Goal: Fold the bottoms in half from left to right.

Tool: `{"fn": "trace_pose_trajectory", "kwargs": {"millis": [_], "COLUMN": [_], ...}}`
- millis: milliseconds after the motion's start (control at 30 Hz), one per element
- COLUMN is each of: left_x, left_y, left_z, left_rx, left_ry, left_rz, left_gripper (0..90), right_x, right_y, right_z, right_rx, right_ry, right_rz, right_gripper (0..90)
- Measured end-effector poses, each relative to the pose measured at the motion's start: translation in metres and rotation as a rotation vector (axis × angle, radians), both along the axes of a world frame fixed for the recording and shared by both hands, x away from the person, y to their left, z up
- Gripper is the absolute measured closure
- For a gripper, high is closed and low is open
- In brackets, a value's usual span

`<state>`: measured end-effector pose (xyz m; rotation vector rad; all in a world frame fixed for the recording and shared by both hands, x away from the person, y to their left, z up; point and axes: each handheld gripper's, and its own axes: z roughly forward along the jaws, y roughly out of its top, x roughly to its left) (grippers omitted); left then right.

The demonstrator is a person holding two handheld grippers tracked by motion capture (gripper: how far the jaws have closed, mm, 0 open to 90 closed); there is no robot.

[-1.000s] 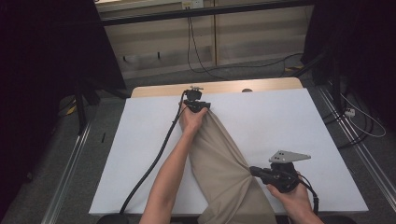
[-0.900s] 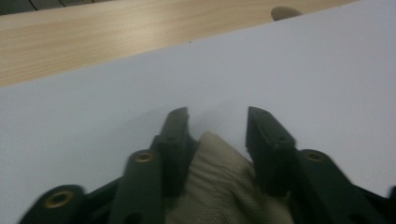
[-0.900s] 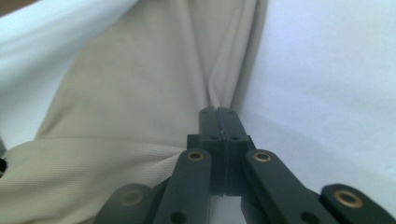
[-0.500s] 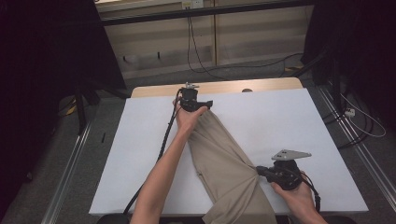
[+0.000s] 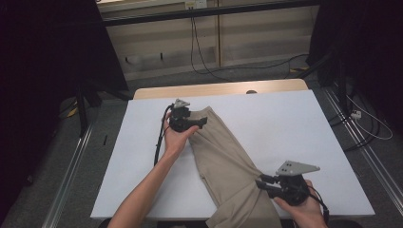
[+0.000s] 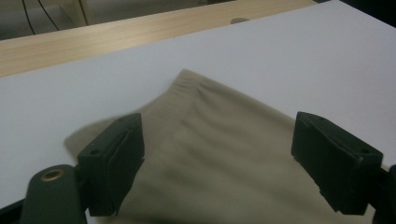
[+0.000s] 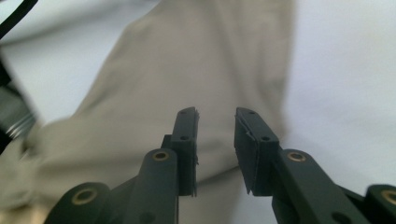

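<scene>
Lying diagonally across the white sheet-covered table (image 5: 294,128), the folded khaki cloth garment (image 5: 223,161) runs from its ribbed waistband end near the table's middle down to the near edge, where it hangs over. The left gripper (image 5: 202,122) hovers just above the waistband end, its jaws having just been opening; they stand widely spread, with the cloth (image 6: 219,154) lying below them and not pinched. The right gripper (image 5: 261,183) sits at the garment's lower right edge; its jaws have just been parting and show a narrow gap in the right gripper view, fabric (image 7: 201,70) ahead of them, none clamped. Judged from this, the garment is laid and released; any further folding or smoothing remains. A light wooden strip (image 5: 218,89) borders the far side.
</scene>
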<state>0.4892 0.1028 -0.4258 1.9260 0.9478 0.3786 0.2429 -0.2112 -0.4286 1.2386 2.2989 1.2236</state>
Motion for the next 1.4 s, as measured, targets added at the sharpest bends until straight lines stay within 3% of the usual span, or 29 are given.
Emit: {"fn": "trace_pose_trajectory", "kwargs": {"millis": [67, 100, 133, 167, 233, 267, 300, 333, 367, 400, 433, 467, 500, 533, 633, 800, 833, 867, 900, 1000, 1033, 1100, 1167, 1200, 1233, 1300, 1333, 1400], "left_x": [-0.018, -0.034, -0.043, -0.043, -0.072, -0.072, -0.086, -0.097, -0.119, -0.119, -0.137, -0.137, -0.148, -0.155, -0.174, -0.183, -0.186, -0.186, -0.189, -0.193, -0.197, -0.2, -0.208, -0.208, -0.212, -0.214, -0.217, -0.216], "left_y": [0.009, 0.015, 0.017, 0.017, 0.022, 0.022, 0.023, 0.023, 0.024, 0.024, 0.023, 0.023, 0.022, 0.021, 0.008, -0.006, -0.011, -0.011, -0.016, -0.018, -0.018, -0.017, -0.015, -0.015, -0.018, -0.02, -0.027, -0.03], "left_z": [0.002, 0.003, 0.004, 0.004, 0.004, 0.004, 0.004, 0.004, 0.001, 0.001, -0.003, -0.003, -0.005, -0.007, -0.011, -0.011, -0.011, -0.011, -0.011, -0.013, -0.015, -0.015, -0.013, -0.013, -0.015, -0.014, -0.017, -0.018], "left_rx": [0.002, 0.016, 0.02, 0.02, 0.037, 0.037, 0.036, 0.04, 0.049, 0.049, 0.066, 0.066, 0.074, 0.076, 0.085, 0.089, 0.091, 0.091, 0.107, 0.115, 0.132, 0.138, 0.151, 0.151, 0.141, 0.157, 0.187, 0.193], "left_ry": [0.015, 0.008, 0.01, 0.01, 0.029, 0.029, 0.047, 0.053, 0.068, 0.068, 0.076, 0.076, 0.086, 0.088, 0.106, 0.111, 0.103, 0.103, 0.096, 0.108, 0.107, 0.108, 0.091, 0.091, 0.094, 0.08, 0.049, 0.04], "left_rz": [-0.014, -0.024, -0.041, -0.041, -0.121, -0.121, -0.151, -0.179, -0.232, -0.232, -0.276, -0.276, -0.308, -0.33, -0.396, -0.448, -0.469, -0.469, -0.491, -0.514, -0.52, -0.533, -0.578, -0.578, -0.606, -0.623, -0.626, -0.625], "left_gripper": [18.5, 18.5, 18.5, 18.6, 20.9, 21.0, 22.0, 23.6, 24.7, 25.1, 25.9, 27.5, 27.5, 28.8, 29.5, 32.4, 34.1, 35.0, 36.0, 41.9, 42.6, 45.2, 57.7, 59.6, 61.3, 60.8, 54.7, 46.9], "right_x": [-0.01, -0.017, -0.018, -0.018, -0.018, -0.018, -0.015, -0.014, -0.013, -0.013, -0.014, -0.015, -0.015, -0.016, -0.023, -0.035, -0.04, -0.04, -0.046, -0.051, -0.054, -0.054, -0.053, -0.053, -0.049, -0.046, -0.035, -0.024], "right_y": [0.009, 0.019, 0.022, 0.022, 0.038, 0.038, 0.047, 0.051, 0.053, 0.053, 0.055, 0.054, 0.054, 0.048, 0.038, 0.022, 0.012, 0.012, 0.003, 0.002, 0.006, 0.005, 0.003, 0.003, 0.002, 0.002, -0.001, -0.002], "right_z": [-0.003, -0.005, -0.006, -0.006, -0.007, -0.007, -0.012, -0.015, -0.018, -0.018, -0.022, -0.021, -0.021, -0.02, -0.019, -0.016, -0.018, -0.018, -0.018, -0.017, -0.018, -0.018, -0.017, -0.017, -0.013, -0.011, -0.007, -0.005], "right_rx": [-0.022, -0.049, -0.051, -0.051, -0.073, -0.073, -0.092, -0.111, -0.132, -0.132, -0.149, -0.158, -0.158, -0.137, -0.109, -0.098, -0.102, -0.102, -0.102, -0.109, -0.14, -0.136, -0.104, -0.104, -0.068, -0.061, -0.057, -0.06], "right_ry": [0.014, 0.012, 0.012, 0.012, 0.01, 0.01, 0.025, 0.03, 0.033, 0.033, 0.012, 0.014, 0.014, 0.039, 0.054, 0.057, 0.077, 0.077, 0.097, 0.093, 0.082, 0.085, 0.091, 0.091, 0.073, 0.065, 0.04, 0.023], "right_rz": [0.051, 0.104, 0.116, 0.116, 0.18, 0.18, 0.201, 0.207, 0.203, 0.203, 0.194, 0.187, 0.187, 0.165, 0.141, 0.107, 0.066, 0.066, 0.02, -0.001, 0.007, 0.001, -0.016, -0.016, -0.018, -0.029, -0.044, -0.058], "right_gripper": [70.1, 70.3, 70.2, 70.2, 68.7, 68.7, 65.2, 63.6, 63.6, 63.6, 71.2, 80.5, 80.5, 89.0, 90.0, 90.0, 90.0, 90.0, 90.0, 90.0, 90.0, 89.8, 76.2, 76.2, 72.3, 70.5, 69.0, 65.7]}}
